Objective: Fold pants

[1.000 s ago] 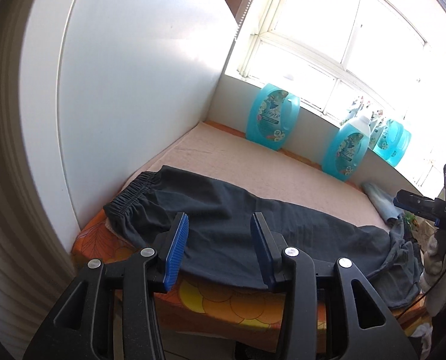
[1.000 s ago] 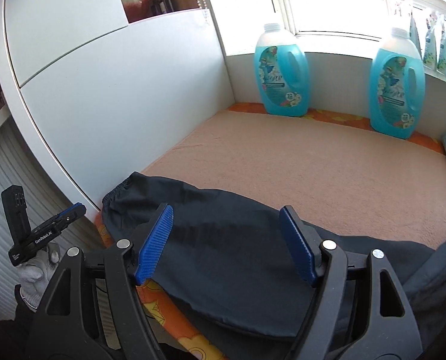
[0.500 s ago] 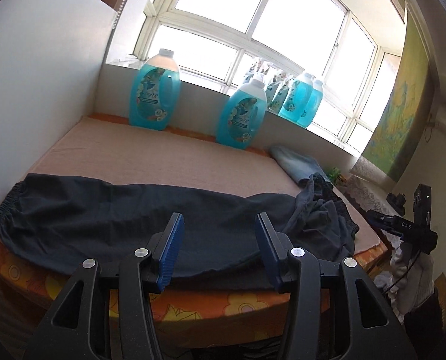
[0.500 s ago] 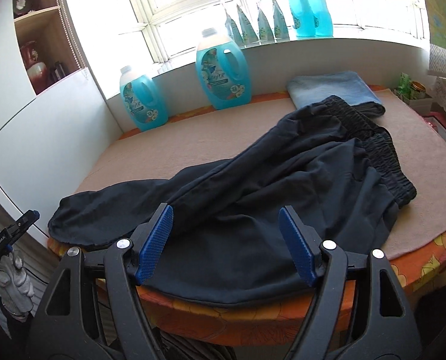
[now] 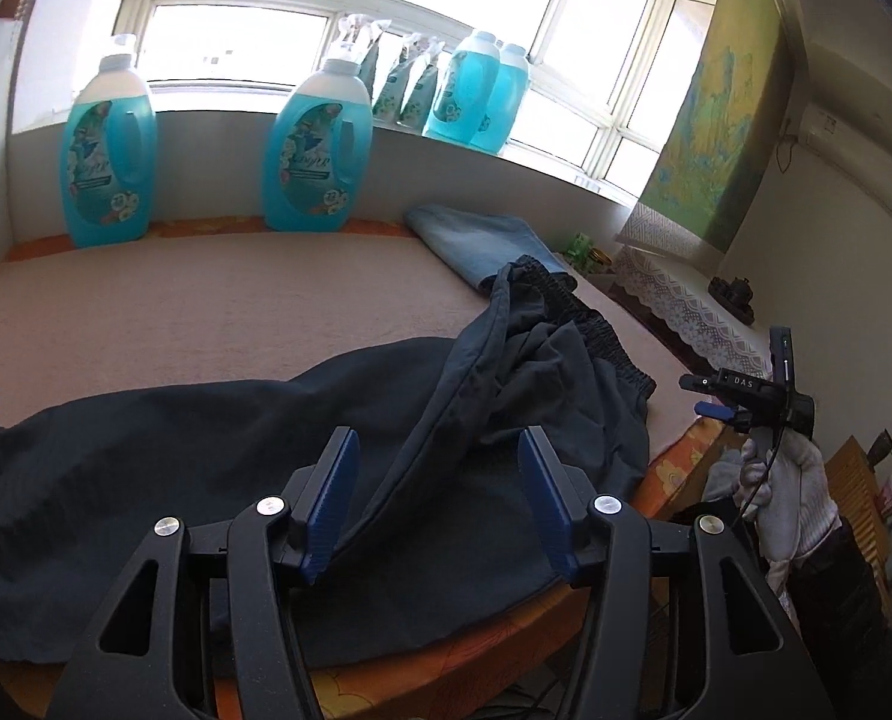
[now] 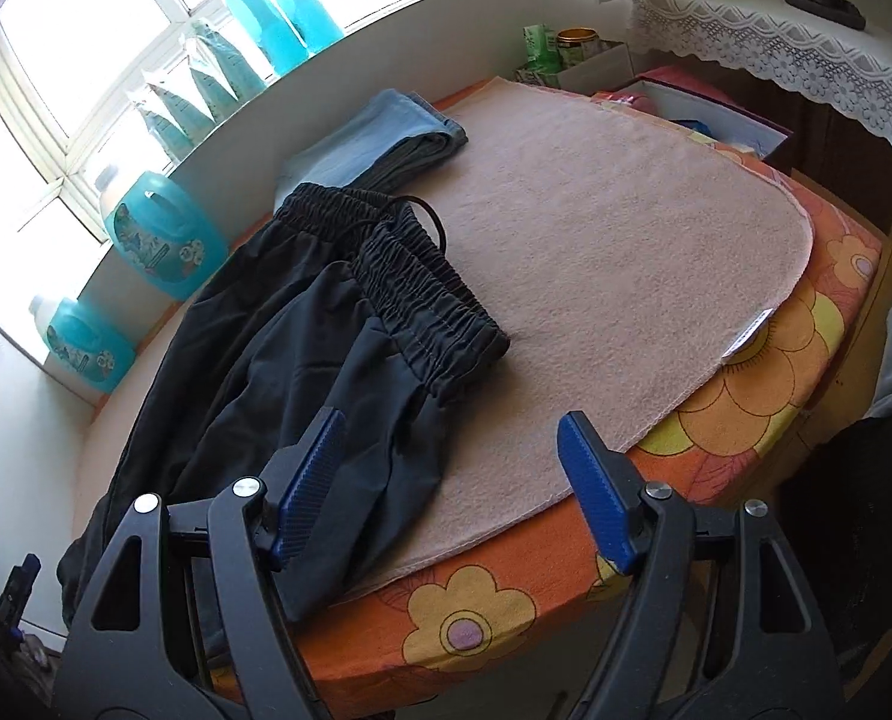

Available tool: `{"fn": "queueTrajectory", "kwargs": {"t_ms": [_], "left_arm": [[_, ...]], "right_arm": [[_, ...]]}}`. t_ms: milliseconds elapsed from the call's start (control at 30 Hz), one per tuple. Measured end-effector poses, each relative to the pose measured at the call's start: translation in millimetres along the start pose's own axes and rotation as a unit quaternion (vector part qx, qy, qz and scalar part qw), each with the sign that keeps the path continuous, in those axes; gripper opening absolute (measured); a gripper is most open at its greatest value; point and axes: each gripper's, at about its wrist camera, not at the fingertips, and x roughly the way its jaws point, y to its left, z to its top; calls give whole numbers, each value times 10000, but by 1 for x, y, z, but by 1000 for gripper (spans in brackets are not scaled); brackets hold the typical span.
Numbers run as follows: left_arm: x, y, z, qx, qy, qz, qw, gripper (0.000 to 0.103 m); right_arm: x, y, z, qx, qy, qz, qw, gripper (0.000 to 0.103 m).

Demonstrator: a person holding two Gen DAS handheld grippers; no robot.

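Left gripper (image 5: 437, 501) tilted down over pants (image 5: 206, 456), fingers opening, seemingly empty; right gripper (image 6: 449, 483) spread.

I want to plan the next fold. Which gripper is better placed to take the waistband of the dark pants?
Probably the right gripper: its open jaws face the waistband of the pants at the table's near edge. The left gripper, jaws opening, faces the leg fabric instead.

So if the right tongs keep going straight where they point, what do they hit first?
Probably the pink towel just beside the dark pants, near their waistband. The right tongs are open and empty; depth is unclear.
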Motion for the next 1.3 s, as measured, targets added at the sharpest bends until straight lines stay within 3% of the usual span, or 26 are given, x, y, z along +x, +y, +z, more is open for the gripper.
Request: {"fn": "queueTrajectory", "kwargs": {"t_ms": [67,200,300,333,467,567,667,767,867,900,933,967,1000,1067,1200,1300], "left_arm": [[18,-6,12,74,123,-155,9998,63],[63,-16,37,139,496,-390,9979,63],[102,-23,52,249,882,-478,9946,63],[114,-26,57,309,971,-430,9939,63],[158,-32,67,384,1356,-430,9891,63],[178,-35,64,492,1558,-394,9858,63],[191,-36,61,606,1629,-229,9845,63],[199,-32,62,583,1623,-178,9849,63],[207,-30,60,619,1672,-88,9839,60],[208,-31,58,683,1674,-57,9835,54],[210,-32,58,738,1666,-41,9833,42],[209,-32,58,769,1635,-25,9835,32],[207,-31,58,767,1586,-20,9844,27],[205,-30,60,739,1508,-119,9857,9],[199,-37,58,817,1415,-392,9858,6],[189,-49,52,964,1370,-658,9837,5]], "right_arm": [[19,-3,7,83,108,-15,9999,76],[54,-7,15,296,388,52,9988,76],[63,-2,19,251,310,71,9992,76],[64,0,20,247,286,81,9993,70],[64,12,23,74,300,52,9995,27],[47,15,25,-55,108,-101,9999,17],[28,8,26,-102,-131,-437,9989,15],[27,-3,26,-239,-122,-913,9955,14],[38,-13,26,-198,70,-967,9951,18],[38,-14,26,-213,79,-996,9948,24],[35,-13,28,-241,44,-1114,9935,39],[30,-10,31,-298,-97,-1126,9931,47],[24,-4,34,-373,-205,-1099,9930,48],[18,14,43,-564,-278,-919,9938,49],[24,62,64,-787,-153,-179,9966,64],[46,104,79,-938,44,185,9954,65]]}}
